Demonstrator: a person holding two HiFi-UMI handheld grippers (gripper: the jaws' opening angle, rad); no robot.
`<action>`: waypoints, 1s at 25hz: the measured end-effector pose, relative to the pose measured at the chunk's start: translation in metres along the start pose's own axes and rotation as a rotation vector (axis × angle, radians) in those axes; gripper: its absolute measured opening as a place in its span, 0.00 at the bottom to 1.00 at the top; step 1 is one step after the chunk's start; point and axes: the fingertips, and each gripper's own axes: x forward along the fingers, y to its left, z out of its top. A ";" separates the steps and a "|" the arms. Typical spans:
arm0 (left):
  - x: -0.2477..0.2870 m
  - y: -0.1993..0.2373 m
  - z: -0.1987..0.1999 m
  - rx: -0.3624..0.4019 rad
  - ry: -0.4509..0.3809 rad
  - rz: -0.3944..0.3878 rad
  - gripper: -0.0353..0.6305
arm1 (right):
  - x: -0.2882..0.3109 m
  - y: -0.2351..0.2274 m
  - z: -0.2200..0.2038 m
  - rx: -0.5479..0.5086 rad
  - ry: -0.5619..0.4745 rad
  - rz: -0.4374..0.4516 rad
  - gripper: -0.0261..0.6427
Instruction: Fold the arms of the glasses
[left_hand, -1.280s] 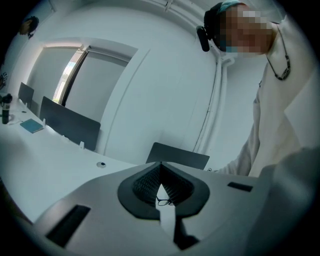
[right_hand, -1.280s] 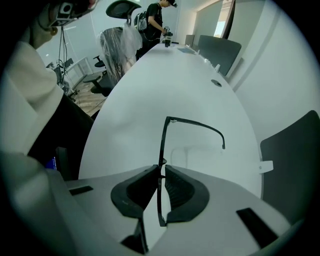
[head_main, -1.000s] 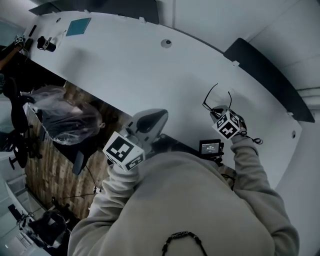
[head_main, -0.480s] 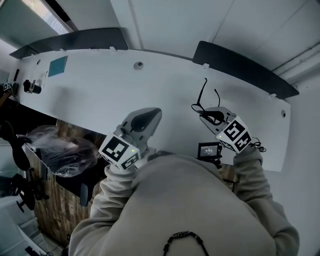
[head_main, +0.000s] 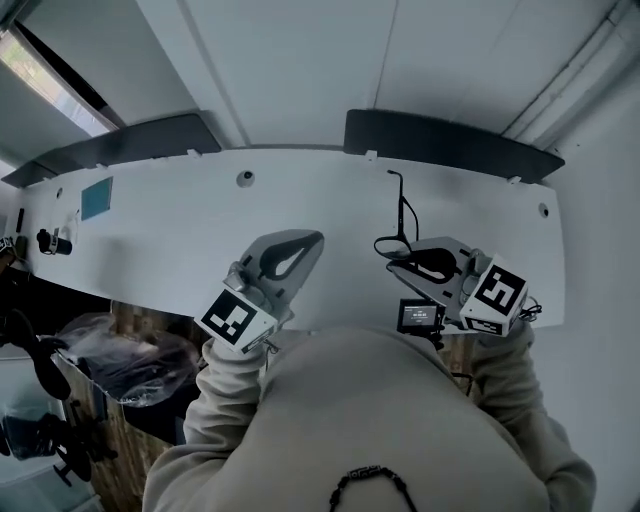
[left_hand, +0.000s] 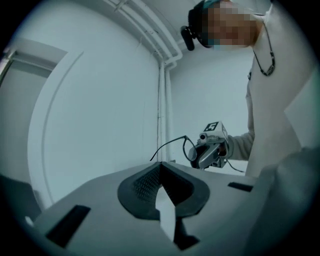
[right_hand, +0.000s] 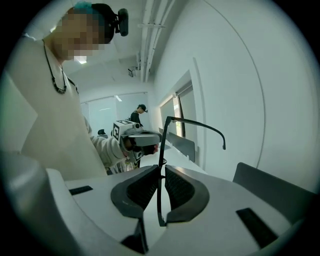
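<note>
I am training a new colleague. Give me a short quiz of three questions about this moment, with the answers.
1. True or false: the left gripper holds the glasses.
2. The right gripper is: A) open and empty; B) shut on the glasses; C) out of view.
3. Fill the gap: one arm of the glasses sticks out, so it is not yet ____.
Key: 1 false, its jaws are shut and empty; 2 B; 3 folded.
</note>
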 end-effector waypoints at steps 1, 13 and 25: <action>0.002 -0.001 0.008 0.042 0.006 -0.006 0.06 | -0.005 0.008 0.007 0.009 -0.024 0.017 0.13; 0.070 -0.009 0.068 0.493 0.067 -0.166 0.31 | -0.040 0.051 0.061 0.080 -0.212 0.145 0.13; 0.097 -0.024 0.071 0.714 0.096 -0.153 0.19 | -0.035 0.065 0.079 0.094 -0.239 0.229 0.13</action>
